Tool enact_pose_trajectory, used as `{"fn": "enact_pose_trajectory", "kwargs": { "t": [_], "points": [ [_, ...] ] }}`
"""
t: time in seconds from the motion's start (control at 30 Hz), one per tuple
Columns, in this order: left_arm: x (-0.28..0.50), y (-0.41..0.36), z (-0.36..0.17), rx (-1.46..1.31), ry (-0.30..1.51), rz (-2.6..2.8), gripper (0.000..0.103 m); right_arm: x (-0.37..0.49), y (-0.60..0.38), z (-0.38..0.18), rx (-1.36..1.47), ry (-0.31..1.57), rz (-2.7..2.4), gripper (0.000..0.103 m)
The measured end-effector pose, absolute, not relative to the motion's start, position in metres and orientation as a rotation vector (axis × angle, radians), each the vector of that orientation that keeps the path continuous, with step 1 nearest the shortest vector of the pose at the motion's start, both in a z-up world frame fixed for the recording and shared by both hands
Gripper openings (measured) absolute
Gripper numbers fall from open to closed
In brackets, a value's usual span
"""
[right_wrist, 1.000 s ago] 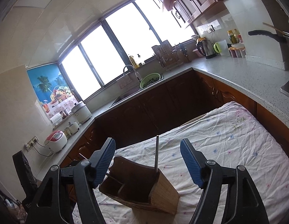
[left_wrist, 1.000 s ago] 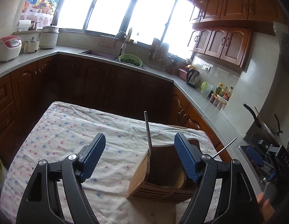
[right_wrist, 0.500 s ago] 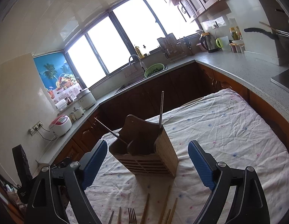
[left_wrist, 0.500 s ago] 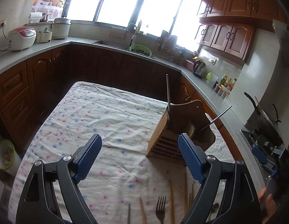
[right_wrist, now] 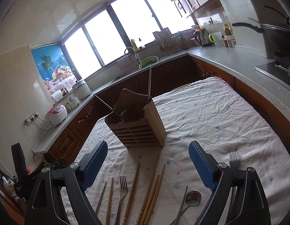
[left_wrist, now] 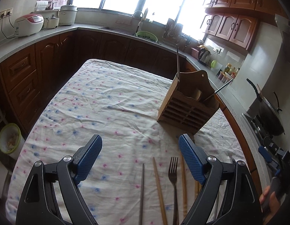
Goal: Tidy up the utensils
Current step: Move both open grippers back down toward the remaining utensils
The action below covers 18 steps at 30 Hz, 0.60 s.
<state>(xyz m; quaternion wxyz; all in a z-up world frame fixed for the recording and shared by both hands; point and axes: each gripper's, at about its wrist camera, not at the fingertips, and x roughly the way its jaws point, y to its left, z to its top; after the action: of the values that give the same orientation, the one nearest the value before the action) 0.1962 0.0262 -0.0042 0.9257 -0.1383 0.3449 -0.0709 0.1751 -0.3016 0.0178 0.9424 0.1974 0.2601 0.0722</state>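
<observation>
The left gripper [left_wrist: 140, 159] is being held above the cloth with its fingers wide apart and nothing between them, and the right gripper [right_wrist: 147, 166] is likewise being carried spread and empty. Just beneath and ahead of them, the loose utensils are lying in a rough row on the flowered tablecloth [left_wrist: 100, 101]: a metal chopstick [right_wrist: 101, 196], a fork [right_wrist: 122, 189], several wooden chopsticks [right_wrist: 154, 183], a spoon [right_wrist: 192, 196] and a second fork [right_wrist: 234, 158] partly hidden by the right gripper's finger. Beyond them the wooden utensil holder [right_wrist: 137, 123] is standing on the cloth, already holding two metal sticks, one upright [right_wrist: 149, 82] and one leaning out [right_wrist: 104, 103]. The likeliest trouble is being judged to lie in the pick: the wooden chopsticks are lying touching one another, so two may be pinched at once, or a thin one may be rolled away. A flat fork may be slipped off the pads, and the wrinkled cloth may be caught up with it. At the holder, the leaning stick may be knocked, or the light holder tipped, if a piece is being pushed in at an angle.
</observation>
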Motion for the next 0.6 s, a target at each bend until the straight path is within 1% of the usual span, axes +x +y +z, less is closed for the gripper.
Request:
{"fn": "enact_pose_trajectory", "kwargs": {
  "t": [0.33,0.6],
  "points": [
    [0.179,0.022,-0.024,-0.248,0.767,-0.147,0.086,0.156,-0.305,-0.010,0.391,0.593,0.124,0.090],
    [0.179,0.019,-0.032,-0.225,0.801,-0.148,0.086,0.157,-0.301,-0.016,0.372,0.618,0.128,0.090]
  ]
}}
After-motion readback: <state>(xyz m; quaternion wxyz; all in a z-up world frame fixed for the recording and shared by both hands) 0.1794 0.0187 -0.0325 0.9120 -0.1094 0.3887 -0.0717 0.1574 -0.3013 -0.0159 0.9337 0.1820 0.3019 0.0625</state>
